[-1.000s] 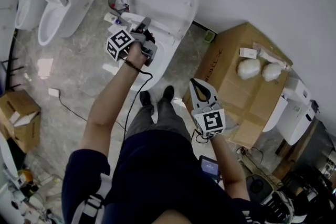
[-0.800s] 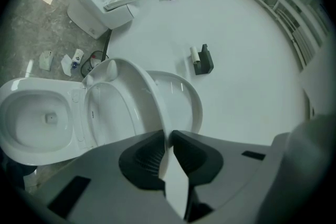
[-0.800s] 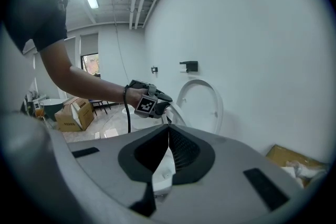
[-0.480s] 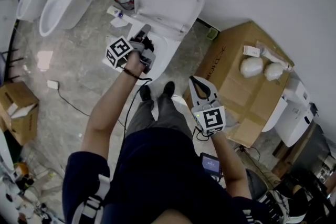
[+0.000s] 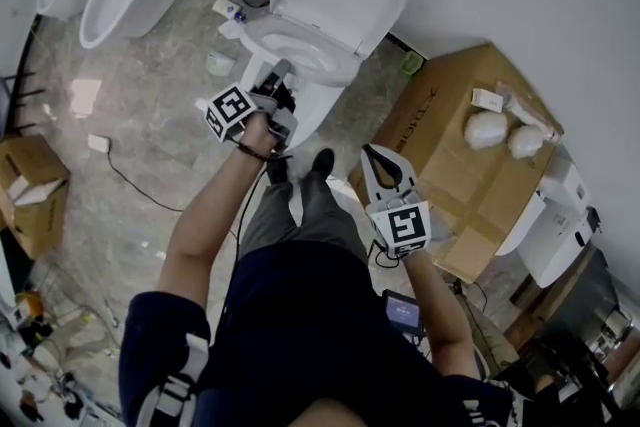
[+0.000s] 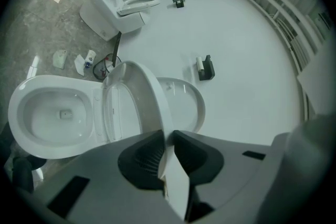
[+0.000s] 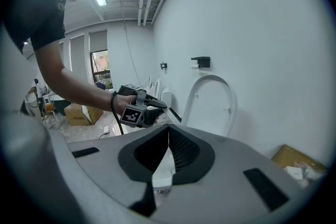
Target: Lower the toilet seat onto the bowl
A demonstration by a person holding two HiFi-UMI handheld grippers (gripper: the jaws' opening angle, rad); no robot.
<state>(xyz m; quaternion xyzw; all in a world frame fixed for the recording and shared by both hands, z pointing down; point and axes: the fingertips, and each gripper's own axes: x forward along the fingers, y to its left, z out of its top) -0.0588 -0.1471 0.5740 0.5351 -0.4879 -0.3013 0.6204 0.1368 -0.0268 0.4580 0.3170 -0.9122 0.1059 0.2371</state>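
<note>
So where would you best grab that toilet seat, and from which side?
By its thin front rim, the free end, coming edge-on from the front of the bowl. The seat stands tilted between the bowl and the raised lid, so that rim faces the person and is slim enough to fit between the jaws. The left claw is clamped right there.

L claw (image 5: 279,70), gripping seat (image 6: 149,97), pulled it away from lid (image 6: 190,105), partway down.
</note>
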